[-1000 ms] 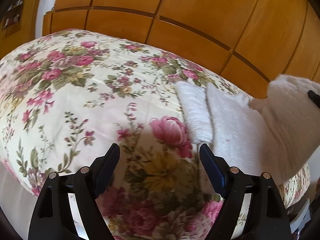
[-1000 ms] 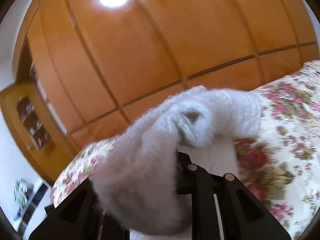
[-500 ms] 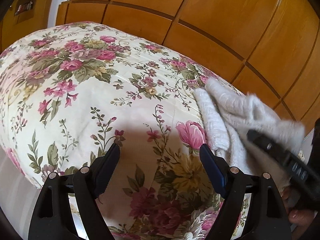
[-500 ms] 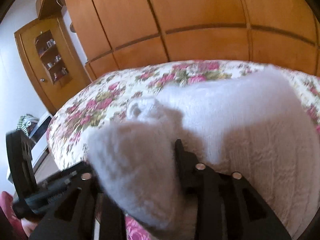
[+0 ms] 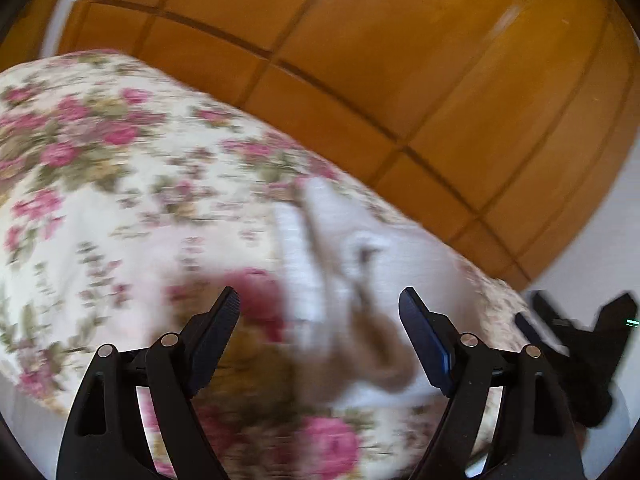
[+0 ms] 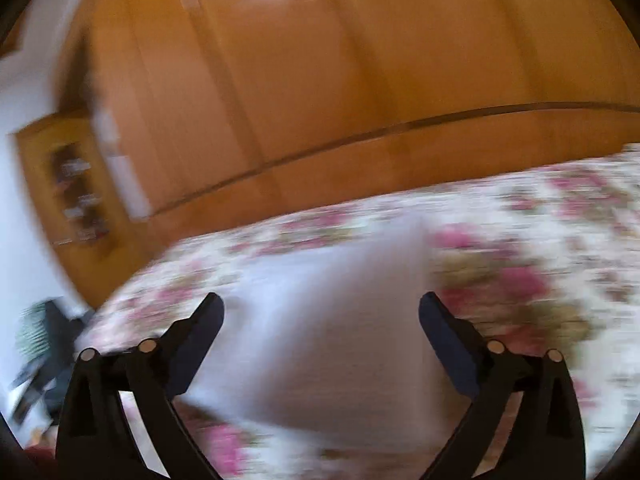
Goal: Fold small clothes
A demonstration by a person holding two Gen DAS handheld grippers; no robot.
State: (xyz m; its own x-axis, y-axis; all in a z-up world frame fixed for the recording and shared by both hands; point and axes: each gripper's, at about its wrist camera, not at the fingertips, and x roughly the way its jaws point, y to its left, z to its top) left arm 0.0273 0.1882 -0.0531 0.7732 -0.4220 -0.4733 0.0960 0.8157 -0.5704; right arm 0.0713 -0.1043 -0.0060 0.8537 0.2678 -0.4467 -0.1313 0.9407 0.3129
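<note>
A white fuzzy garment (image 5: pixel 360 264) lies folded on the floral bedspread (image 5: pixel 100 184); both views are motion-blurred. My left gripper (image 5: pixel 320 312) is open and empty, hovering just short of the garment's near edge. My right gripper (image 6: pixel 320 316) is open and empty above the same white garment (image 6: pixel 332 320), which lies flat between and beyond its fingers. The right gripper's black body (image 5: pixel 580 340) shows at the right edge of the left wrist view.
A wooden wardrobe wall (image 5: pixel 400 60) runs behind the bed. A wooden glass-front cabinet (image 6: pixel 68 188) stands at the left in the right wrist view. The bed's near edge drops off by a dark object (image 6: pixel 44 344) at lower left.
My right gripper has let go of the white garment, which now lies on the bed, and has opened and pulled back. My left gripper has swung right toward the garment.
</note>
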